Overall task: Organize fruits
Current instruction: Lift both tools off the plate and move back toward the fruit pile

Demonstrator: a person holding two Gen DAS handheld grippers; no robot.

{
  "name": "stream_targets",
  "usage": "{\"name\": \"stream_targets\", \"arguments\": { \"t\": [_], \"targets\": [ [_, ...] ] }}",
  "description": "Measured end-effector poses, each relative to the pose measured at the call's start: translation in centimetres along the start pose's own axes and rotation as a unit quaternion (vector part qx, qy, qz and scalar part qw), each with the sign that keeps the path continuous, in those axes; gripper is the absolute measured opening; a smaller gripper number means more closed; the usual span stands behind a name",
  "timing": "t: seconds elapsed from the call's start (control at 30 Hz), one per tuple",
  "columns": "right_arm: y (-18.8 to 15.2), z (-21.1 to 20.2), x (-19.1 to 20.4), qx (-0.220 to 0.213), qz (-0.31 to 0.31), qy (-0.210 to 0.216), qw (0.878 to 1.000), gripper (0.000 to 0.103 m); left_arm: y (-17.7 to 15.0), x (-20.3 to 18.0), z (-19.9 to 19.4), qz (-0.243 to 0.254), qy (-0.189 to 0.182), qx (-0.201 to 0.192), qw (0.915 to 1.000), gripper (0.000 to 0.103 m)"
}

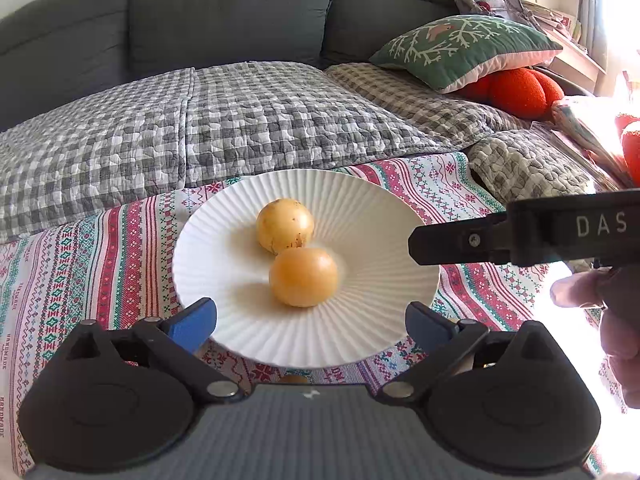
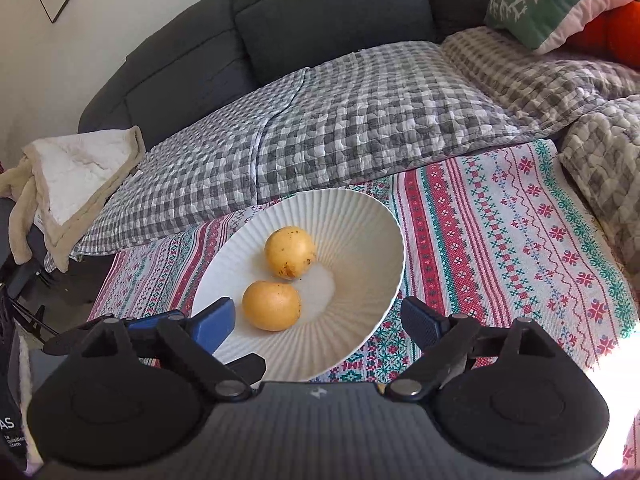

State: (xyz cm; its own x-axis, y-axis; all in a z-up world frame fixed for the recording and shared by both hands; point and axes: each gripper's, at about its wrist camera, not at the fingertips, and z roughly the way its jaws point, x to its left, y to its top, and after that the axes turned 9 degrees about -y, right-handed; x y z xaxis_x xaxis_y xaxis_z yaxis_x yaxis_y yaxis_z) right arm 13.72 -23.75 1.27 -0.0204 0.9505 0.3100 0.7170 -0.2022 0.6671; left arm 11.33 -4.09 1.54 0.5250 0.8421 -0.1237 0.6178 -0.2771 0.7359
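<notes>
A white ribbed plate (image 1: 360, 216) (image 2: 360, 216) sits on a patterned cloth. Two yellow-orange round fruits lie on it, touching: a speckled one (image 1: 285, 225) (image 2: 290, 252) farther back and a smoother one (image 1: 303, 277) (image 2: 272, 305) nearer. My left gripper (image 1: 311, 322) is open and empty, its blue pads over the plate's near rim. My right gripper (image 2: 318, 320) is open and empty, straddling the plate's near right edge; it also shows in the left wrist view (image 1: 520, 236), entering from the right. A sliver of another orange fruit (image 1: 294, 379) peeks out under the left gripper body.
The red, green and white patterned cloth (image 1: 100, 248) (image 2: 500, 220) covers the surface. Behind it lie a grey checked quilt (image 1: 240, 120) (image 2: 360, 112) on a dark sofa (image 1: 224, 12), a green pillow (image 1: 464, 48), orange cushions (image 1: 520, 92) and a beige blanket (image 2: 72, 176).
</notes>
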Motion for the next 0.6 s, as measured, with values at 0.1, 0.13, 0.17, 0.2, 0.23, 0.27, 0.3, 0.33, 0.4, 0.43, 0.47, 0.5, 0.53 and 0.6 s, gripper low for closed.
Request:
{"name": "stream_targets", "arguments": {
  "t": [0.1,0.13,0.17,0.2,0.23,0.27,0.3,0.33,0.4,0.43,0.47,0.5,0.53,0.6],
  "targets": [
    [-0.4,-0.3,0.1,0.003,-0.013,-0.012,1.0,0.092,-0.4,-0.4,-1.0,-0.001,0.003,0.006,1.0,0.087],
    [-0.5,-0.4,0.1,0.004,-0.017,-0.014,1.0,0.093,-0.5,-0.6,-1.3,-0.002,0.004,0.009,0.9999,0.087],
    [-0.6,-0.6,0.2,0.006,-0.021,-0.017,1.0,0.094,-0.6,-0.7,-1.6,-0.004,0.007,0.013,0.9999,0.087],
    [-0.7,-0.7,0.2,0.006,-0.025,-0.018,1.0,0.095,-0.8,-0.8,-1.8,-0.006,0.008,0.018,0.9998,0.087],
    [-0.8,-1.0,0.3,0.005,-0.028,-0.018,0.999,0.096,-0.9,-0.9,-2.1,-0.006,0.008,0.02,0.9998,0.087],
    [-1.0,-1.2,0.4,0.005,-0.031,-0.019,0.999,0.097,-1.1,-1.0,-2.4,-0.007,0.008,0.021,0.9997,0.087],
    [-1.1,-1.4,0.4,0.005,-0.034,-0.02,0.999,0.098,-1.3,-1.0,-2.7,-0.008,0.009,0.022,0.9997,0.087],
    [-1.3,-1.7,0.5,0.004,-0.038,-0.022,0.999,0.098,-1.7,-1.0,-3.0,-0.012,0.011,0.024,0.9996,0.087],
    [-1.6,-2.1,0.7,0.004,-0.045,-0.027,0.999,0.099,-2.1,-1.1,-3.4,-0.018,0.014,0.031,0.9992,0.087],
    [-1.8,-2.3,0.8,0.005,-0.049,-0.029,0.998,0.099,-2.3,-1.1,-3.6,-0.022,0.014,0.033,0.9991,0.087],
    [-2.0,-2.5,0.8,0.005,-0.052,-0.03,0.998,0.099,-2.6,-1.1,-3.9,-0.024,0.015,0.033,0.9991,0.087],
    [-2.1,-2.7,0.9,0.006,-0.054,-0.032,0.998,0.1,-2.8,-1.1,-4.1,-0.026,0.017,0.032,0.999,0.087],
    [-2.3,-2.8,0.9,0.006,-0.056,-0.033,0.998,0.1,-3.1,-0.9,-4.4,-0.03,0.019,0.029,0.999,0.087],
    [-2.6,-3.2,0.7,0.005,-0.06,-0.036,0.998,0.101,-3.6,-0.6,-4.8,-0.041,0.019,0.024,0.9987,0.087]
  ]
}}
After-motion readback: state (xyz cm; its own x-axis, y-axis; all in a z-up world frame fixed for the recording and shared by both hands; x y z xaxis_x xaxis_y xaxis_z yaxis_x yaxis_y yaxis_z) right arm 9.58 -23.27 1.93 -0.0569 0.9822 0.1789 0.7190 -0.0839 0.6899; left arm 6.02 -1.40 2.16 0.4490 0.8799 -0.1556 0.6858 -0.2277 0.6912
